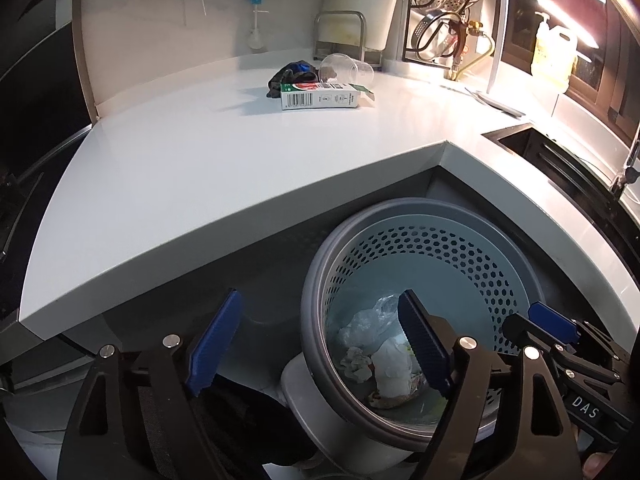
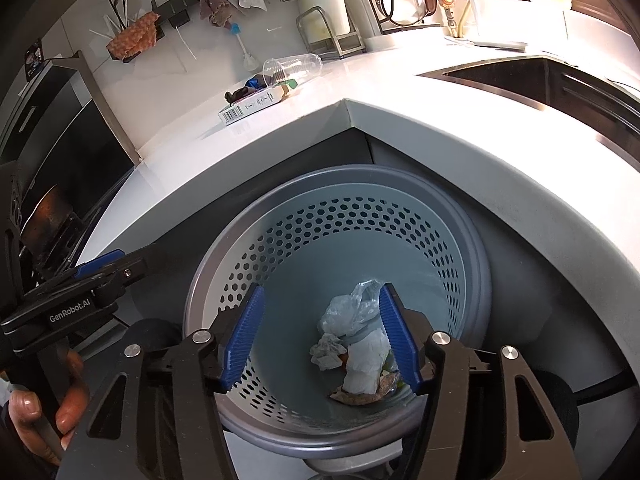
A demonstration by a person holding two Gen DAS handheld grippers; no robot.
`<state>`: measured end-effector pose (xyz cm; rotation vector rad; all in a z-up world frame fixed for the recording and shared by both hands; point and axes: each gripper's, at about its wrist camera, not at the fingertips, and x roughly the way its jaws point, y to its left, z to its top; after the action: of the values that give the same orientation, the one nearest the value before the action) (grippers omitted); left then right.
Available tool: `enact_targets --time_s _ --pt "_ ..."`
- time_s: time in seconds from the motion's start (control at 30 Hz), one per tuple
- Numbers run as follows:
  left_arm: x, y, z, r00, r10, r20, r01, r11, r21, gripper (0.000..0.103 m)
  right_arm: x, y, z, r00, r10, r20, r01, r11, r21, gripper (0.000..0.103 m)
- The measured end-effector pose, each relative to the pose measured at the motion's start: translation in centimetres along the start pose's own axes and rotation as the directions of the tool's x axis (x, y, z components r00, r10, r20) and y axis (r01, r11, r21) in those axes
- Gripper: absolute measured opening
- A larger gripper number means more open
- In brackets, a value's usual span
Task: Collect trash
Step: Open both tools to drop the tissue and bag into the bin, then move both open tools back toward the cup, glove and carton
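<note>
A grey perforated trash bin (image 1: pixel 520 264) (image 2: pixel 460 240) stands on the floor below the counter corner. It holds crumpled plastic (image 1: pixel 370 322) (image 2: pixel 348 310), tissue (image 2: pixel 368 364) and scraps. My left gripper (image 1: pixel 320 344) is open and empty above the bin's left rim. My right gripper (image 2: pixel 320 340) is open and empty over the bin's mouth. On the white counter (image 1: pixel 180 168) (image 2: pixel 400 92) lie a white and green carton (image 1: pixel 320 96) (image 2: pixel 252 106), a tipped clear plastic cup (image 1: pixel 348 69) (image 2: pixel 292 68) and a dark wrapper (image 1: pixel 290 76) (image 2: pixel 240 92).
A sink (image 1: pixel 560 156) (image 2: pixel 540 76) is set in the counter at the right. A metal rack (image 1: pixel 340 36) and a strainer rack (image 1: pixel 444 12) stand at the back wall. A soap bottle (image 1: pixel 554 52) stands by the window. A dark appliance (image 2: pixel 60 152) is at the left.
</note>
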<state>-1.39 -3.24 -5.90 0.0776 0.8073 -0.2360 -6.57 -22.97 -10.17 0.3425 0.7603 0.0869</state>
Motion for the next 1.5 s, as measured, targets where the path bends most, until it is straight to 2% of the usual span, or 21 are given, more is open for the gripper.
enact_targets --time_s 0.27,0.6,1.0,1.2,1.5 --pt "-0.3 1.5 3.6 0.999 0.010 0.042 -0.009 1.000 -0.024 0.082 0.5 1.2 3.7 1.000 -0.003 0.024 0.004 1.000 -0.031 0.059" --pt "0.2 3.8 10.9 0.993 0.038 0.113 -0.031 0.998 -0.063 0.085 1.8 3.3 11.9 0.995 0.004 0.101 0.005 0.996 -0.095 0.064" --pt "3.4 6.3 19.1 0.976 0.105 0.193 -0.083 0.990 -0.116 0.087 6.5 5.3 20.6 0.991 0.001 0.132 0.026 0.978 -0.206 0.067" --pt "5.9 6.5 21.3 0.973 0.119 0.199 -0.098 0.989 -0.114 0.089 9.5 5.5 23.5 0.992 0.002 0.123 0.027 0.971 -0.238 0.069" --pt "9.6 7.5 22.8 0.975 0.134 0.175 -0.113 0.985 -0.128 0.093 14.2 5.8 26.7 0.997 -0.013 0.080 0.034 0.963 -0.266 0.069"
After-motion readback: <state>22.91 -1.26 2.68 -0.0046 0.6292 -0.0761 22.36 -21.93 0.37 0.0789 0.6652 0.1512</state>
